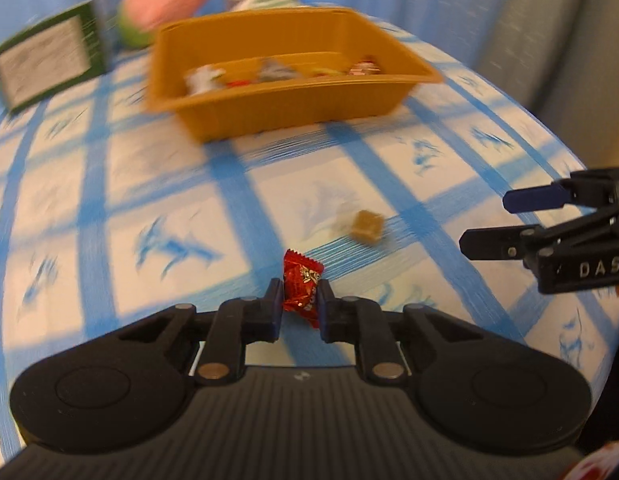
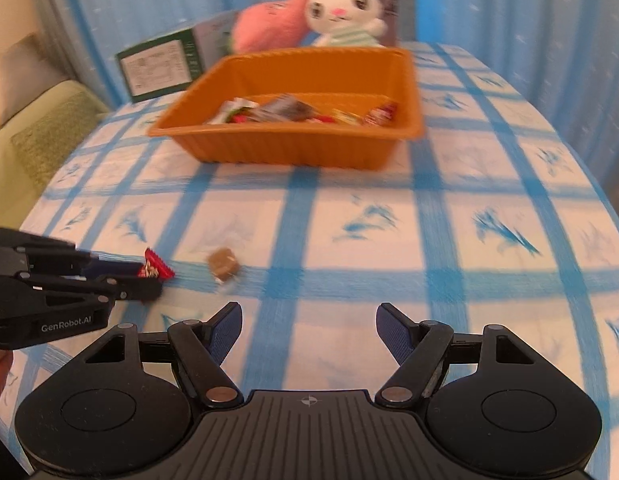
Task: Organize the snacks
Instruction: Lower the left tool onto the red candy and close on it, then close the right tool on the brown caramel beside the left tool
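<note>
The left hand-held gripper (image 1: 299,300) is clamped on a red sweet (image 1: 302,286) near the worktop's (image 2: 349,288) front edge. The right hand-held gripper (image 2: 309,320) stands wide apart with nothing between its fingers, over bare checked cloth. A brown sweet (image 2: 224,265) lies loose just beside the red one, toward the middle. Toward the back sits an orange tray (image 2: 293,148) with wrapped snacks (image 2: 297,114) inside. Behind it, at the back edge, stand a plush toy (image 2: 341,12) and a green box (image 2: 161,66).
</note>
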Tool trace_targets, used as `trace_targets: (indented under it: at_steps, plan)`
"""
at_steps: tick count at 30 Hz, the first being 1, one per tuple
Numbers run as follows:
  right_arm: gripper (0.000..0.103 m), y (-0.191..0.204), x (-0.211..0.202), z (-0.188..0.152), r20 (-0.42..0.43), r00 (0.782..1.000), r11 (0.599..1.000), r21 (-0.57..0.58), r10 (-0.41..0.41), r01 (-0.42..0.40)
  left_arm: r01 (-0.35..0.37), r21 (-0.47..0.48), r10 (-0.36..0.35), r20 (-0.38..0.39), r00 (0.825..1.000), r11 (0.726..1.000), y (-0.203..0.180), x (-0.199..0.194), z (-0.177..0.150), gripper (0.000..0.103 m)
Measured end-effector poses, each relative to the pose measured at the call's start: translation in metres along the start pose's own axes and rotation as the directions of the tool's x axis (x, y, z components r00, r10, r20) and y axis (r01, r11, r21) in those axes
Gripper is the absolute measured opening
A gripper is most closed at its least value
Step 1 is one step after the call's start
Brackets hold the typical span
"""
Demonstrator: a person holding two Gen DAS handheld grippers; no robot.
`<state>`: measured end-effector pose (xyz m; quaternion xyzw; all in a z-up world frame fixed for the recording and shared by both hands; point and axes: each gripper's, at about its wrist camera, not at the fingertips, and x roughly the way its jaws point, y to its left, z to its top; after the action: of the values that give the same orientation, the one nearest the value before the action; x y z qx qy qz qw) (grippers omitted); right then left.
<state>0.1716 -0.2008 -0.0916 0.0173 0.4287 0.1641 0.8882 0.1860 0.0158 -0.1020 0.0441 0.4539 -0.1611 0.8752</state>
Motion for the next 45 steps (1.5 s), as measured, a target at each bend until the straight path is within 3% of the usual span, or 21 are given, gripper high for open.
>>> trace_targets:
  at_steps: [3, 6, 9, 22, 23, 34, 37, 45]
  plan:
    - [0.075, 0.012, 0.011, 0.007, 0.015, 0.999, 0.997, -0.067, 0.031, -0.030, -0.027, -0.103, 0.026, -0.003, 1.000, 0.994, 0.011, -0.003, -0.005, 0.015]
    - [0.074, 0.026, 0.021, 0.013, 0.026, 0.998, 0.989, -0.136, 0.062, -0.058, -0.038, -0.135, 0.038, 0.002, 0.999, 0.990, 0.015, -0.005, -0.007, 0.015]
    - [0.060, 0.041, 0.033, 0.016, 0.028, 0.996, 0.973, -0.218, 0.081, -0.073, -0.050, -0.134, 0.051, 0.007, 0.999, 0.990, 0.014, -0.006, -0.008, 0.015]
    - [0.026, 0.059, 0.062, 0.012, -0.002, 0.997, 0.937, -0.342, 0.074, -0.070, -0.041, -0.155, 0.048, 0.041, 0.998, 0.987, 0.011, -0.007, -0.013, 0.020]
    - [0.023, 0.060, 0.062, 0.012, -0.002, 0.997, 0.937, -0.343, 0.074, -0.071, -0.042, -0.153, 0.049, 0.044, 0.998, 0.987, 0.010, -0.007, -0.012, 0.021]
    - [0.022, 0.046, 0.043, 0.007, 0.013, 0.999, 0.972, -0.232, 0.044, -0.040, -0.060, -0.119, 0.066, 0.042, 0.997, 0.991, 0.003, -0.004, -0.010, 0.022]
    - [0.022, 0.040, 0.037, 0.004, 0.013, 0.999, 0.980, -0.199, 0.033, -0.030, -0.080, -0.110, 0.084, 0.035, 0.996, 0.991, -0.001, -0.005, -0.012, 0.015]
    - [0.022, 0.024, 0.010, 0.008, 0.040, 0.999, 0.993, -0.118, 0.003, 0.001, -0.084, -0.141, 0.096, 0.083, 0.992, 0.986, -0.006, -0.026, -0.005, 0.014]
